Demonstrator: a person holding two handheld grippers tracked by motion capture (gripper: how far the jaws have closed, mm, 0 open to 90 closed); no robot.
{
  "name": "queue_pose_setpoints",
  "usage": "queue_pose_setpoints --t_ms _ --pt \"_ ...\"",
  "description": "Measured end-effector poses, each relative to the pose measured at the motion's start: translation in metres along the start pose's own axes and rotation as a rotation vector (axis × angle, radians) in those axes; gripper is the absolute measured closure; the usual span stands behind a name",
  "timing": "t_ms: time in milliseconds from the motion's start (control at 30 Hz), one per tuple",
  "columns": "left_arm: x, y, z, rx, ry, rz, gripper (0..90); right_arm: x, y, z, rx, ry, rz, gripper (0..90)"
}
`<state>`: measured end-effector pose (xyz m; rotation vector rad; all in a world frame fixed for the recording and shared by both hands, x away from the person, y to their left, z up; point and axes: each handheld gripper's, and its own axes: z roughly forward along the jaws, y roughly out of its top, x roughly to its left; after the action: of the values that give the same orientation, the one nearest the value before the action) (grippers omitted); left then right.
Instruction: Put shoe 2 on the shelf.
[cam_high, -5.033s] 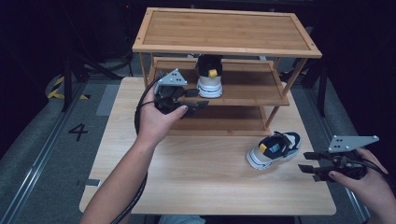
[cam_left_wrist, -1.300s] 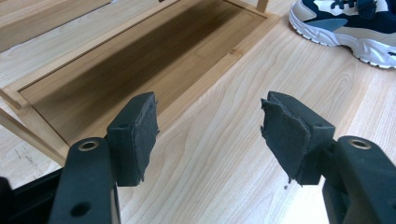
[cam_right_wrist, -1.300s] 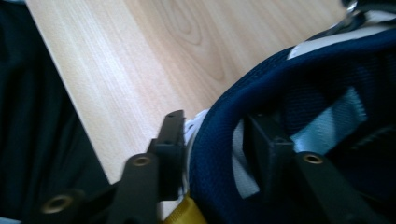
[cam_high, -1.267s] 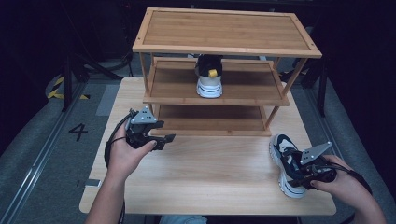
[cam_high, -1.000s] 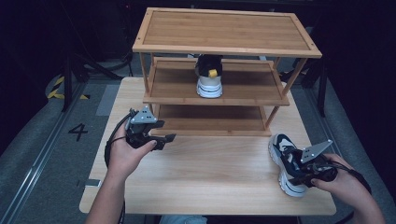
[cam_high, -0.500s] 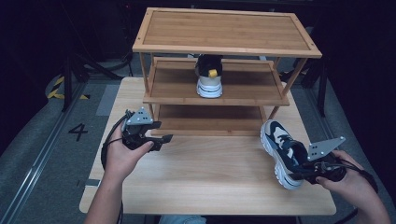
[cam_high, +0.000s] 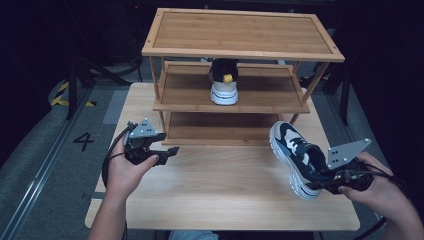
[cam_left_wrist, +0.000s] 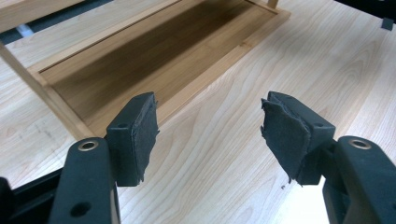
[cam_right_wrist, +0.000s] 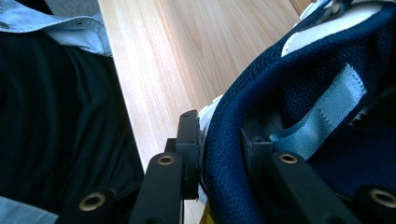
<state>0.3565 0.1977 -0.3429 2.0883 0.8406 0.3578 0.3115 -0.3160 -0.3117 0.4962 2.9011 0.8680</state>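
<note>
Showing a painted "4" (cam_high: 83, 141) on the grey floor left of the pale wooden table (cam_high: 230, 185); dark room all round. Gripping the navy collar of the sneaker (cam_high: 296, 156) with the right gripper (cam_high: 320, 183), jaws closed on it, right of and in front of the bamboo rack (cam_high: 240, 75), toe pointing up toward the rack, long axis slanting. Hovering left of the rack's bottom shelf, left gripper (cam_high: 169, 151) gaping wide, holding nothing. Sitting on the rack's middle shelf, second sneaker (cam_high: 223, 80).
</note>
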Motion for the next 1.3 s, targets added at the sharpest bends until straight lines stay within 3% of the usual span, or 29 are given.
queue_pose_setpoints --t_ms 133,867,1033,1067,1100,1133,1300 --pt "0.0 -0.002 -0.004 -0.008 0.01 -0.011 36.1 0.0 0.012 -0.007 0.012 -0.011 -0.028 73.6" --pt "0.002 -0.021 -0.026 -0.008 0.058 -0.056 36.2 -0.012 0.064 -0.045 0.021 -0.018 -0.022 73.4" --pt "0.002 -0.025 -0.033 -0.006 0.071 -0.058 36.2 -0.028 0.082 -0.051 0.023 -0.042 -0.005 73.4" --pt "0.002 -0.026 -0.033 -0.014 0.072 -0.073 36.2 -0.031 0.085 -0.051 0.02 -0.044 -0.003 73.4" --pt "0.003 -0.027 -0.034 -0.012 0.074 -0.06 36.2 -0.034 0.088 -0.051 0.022 -0.047 -0.002 73.4" --pt "0.002 -0.028 -0.035 -0.014 0.075 -0.076 36.2 -0.036 0.09 -0.051 0.023 -0.046 -0.002 73.3" --pt "0.005 -0.032 -0.042 -0.011 0.09 -0.077 36.2 -0.05 0.107 -0.046 0.041 -0.054 0.001 73.3"
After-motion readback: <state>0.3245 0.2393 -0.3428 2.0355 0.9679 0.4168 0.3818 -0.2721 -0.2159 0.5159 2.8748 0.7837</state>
